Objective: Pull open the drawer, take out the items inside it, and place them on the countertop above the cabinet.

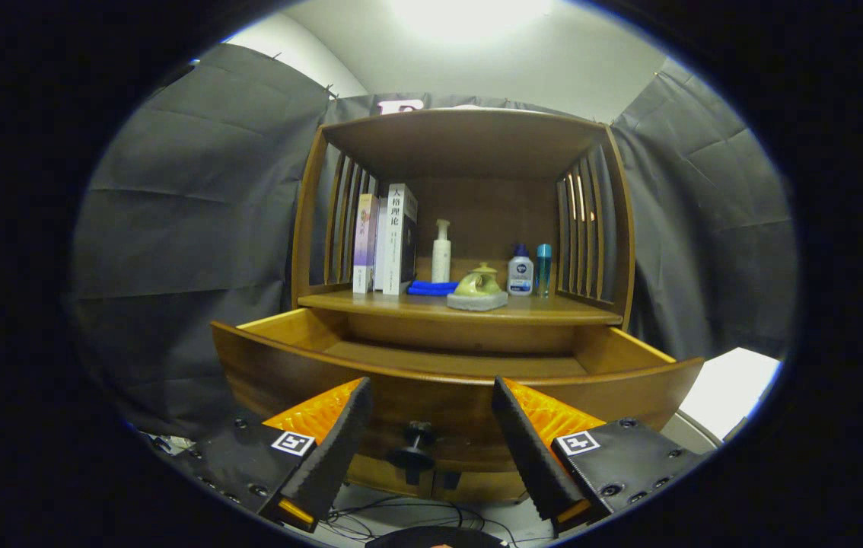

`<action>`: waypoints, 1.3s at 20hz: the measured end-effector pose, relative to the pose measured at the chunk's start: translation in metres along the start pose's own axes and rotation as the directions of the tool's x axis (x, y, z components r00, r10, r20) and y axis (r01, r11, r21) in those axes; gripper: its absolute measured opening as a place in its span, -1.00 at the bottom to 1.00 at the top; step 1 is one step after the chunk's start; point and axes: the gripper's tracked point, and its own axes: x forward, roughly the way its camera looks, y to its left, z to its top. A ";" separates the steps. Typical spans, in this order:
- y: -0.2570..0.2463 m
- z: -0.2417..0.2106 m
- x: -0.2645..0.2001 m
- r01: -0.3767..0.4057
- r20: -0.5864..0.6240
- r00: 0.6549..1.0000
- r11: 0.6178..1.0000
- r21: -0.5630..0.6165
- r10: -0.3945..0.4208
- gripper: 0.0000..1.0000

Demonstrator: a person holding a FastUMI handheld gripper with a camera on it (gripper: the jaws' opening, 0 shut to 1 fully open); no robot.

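Gripper view: drawer (447, 365) pulled open, hand-held gripper (428, 411) spread before its knob (416, 449).

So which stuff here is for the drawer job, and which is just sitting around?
For the job:
drawer, pulled open
drawer knob, between the open claw fingers
countertop

Just sitting around:
books
pump bottle
blue cloth
green teapot
two small bottles

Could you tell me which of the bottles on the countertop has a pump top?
The tall white bottle beside the books; the two short bottles right of the teapot are capped. The tongs hang open around the drawer knob.
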 end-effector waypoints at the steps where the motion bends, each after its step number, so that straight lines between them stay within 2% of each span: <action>1: 0.000 -0.009 0.001 0.000 -0.018 1.000 1.000 0.003 0.000 0.99; 6: 0.002 -0.048 0.010 -0.012 -0.121 0.993 1.000 -0.016 0.010 0.99; 11: -0.001 -0.065 0.020 -0.003 -0.161 0.987 1.000 -0.005 0.002 0.99; 19: -0.008 -0.063 0.027 0.034 -0.126 0.991 0.999 0.000 -0.033 0.93; 23: -0.014 -0.062 0.039 0.072 -0.132 0.989 0.996 0.049 -0.066 0.94; 26: -0.019 -0.063 0.043 0.081 -0.122 0.989 0.997 -0.002 -0.081 0.93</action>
